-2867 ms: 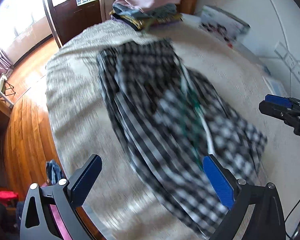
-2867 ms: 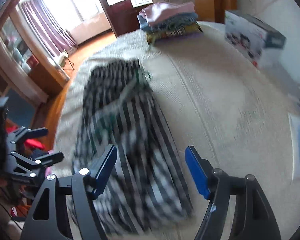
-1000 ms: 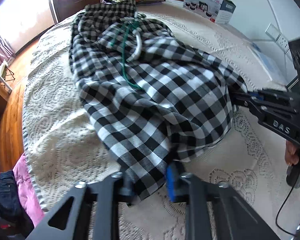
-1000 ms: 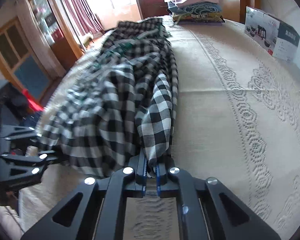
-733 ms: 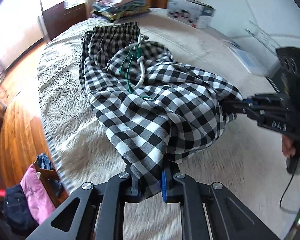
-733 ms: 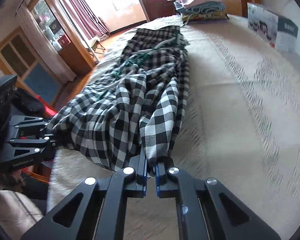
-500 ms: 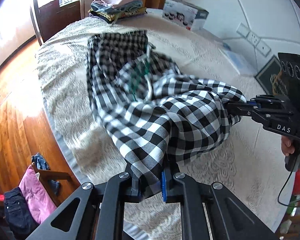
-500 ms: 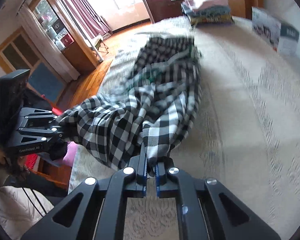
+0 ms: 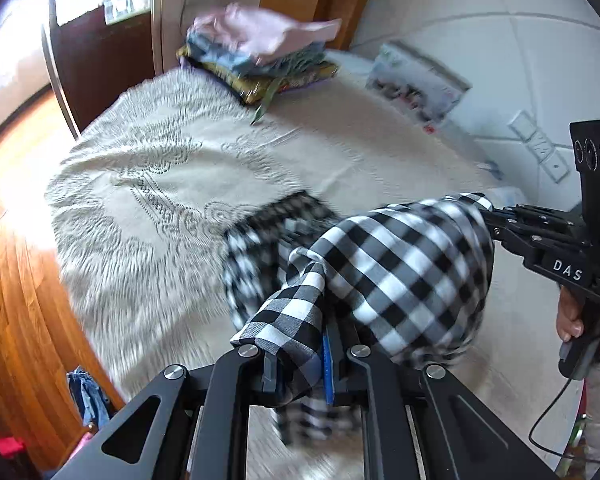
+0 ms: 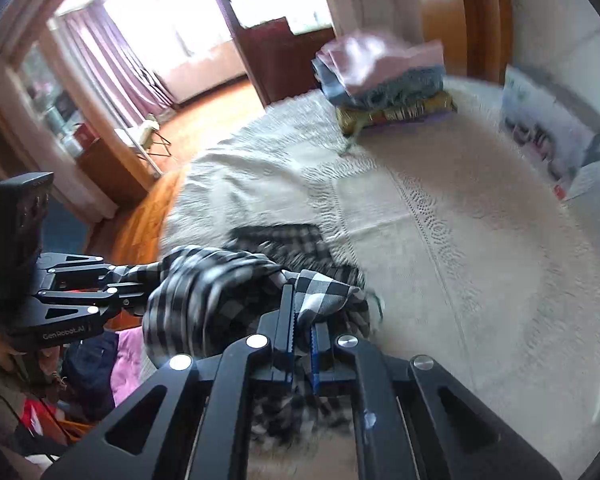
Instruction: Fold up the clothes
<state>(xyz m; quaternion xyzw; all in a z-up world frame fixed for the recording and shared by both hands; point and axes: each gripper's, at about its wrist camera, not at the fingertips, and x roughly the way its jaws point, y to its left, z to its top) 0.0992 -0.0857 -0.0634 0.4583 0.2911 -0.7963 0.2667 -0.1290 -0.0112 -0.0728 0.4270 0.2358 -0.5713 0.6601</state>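
Note:
A black-and-white checked garment (image 9: 400,264) hangs lifted above the bed, stretched between my two grippers. My left gripper (image 9: 300,364) is shut on one corner of it. My right gripper (image 10: 302,340) is shut on another corner (image 10: 324,292). In the left wrist view the right gripper (image 9: 496,212) holds the cloth at the right. In the right wrist view the left gripper (image 10: 128,280) holds it at the left. The garment's far end (image 9: 276,212) still rests on the cream lace bedspread (image 9: 160,168).
A stack of folded clothes (image 9: 260,60) lies at the far end of the bed, also in the right wrist view (image 10: 384,80). A printed box (image 9: 416,80) stands by the white wall. Wooden floor (image 9: 16,280) and a clothes pile (image 10: 100,360) lie to the left.
Both grippers have risen and drawn back with the garment. Most of the cloth has come off the bedspread and bunched between them.

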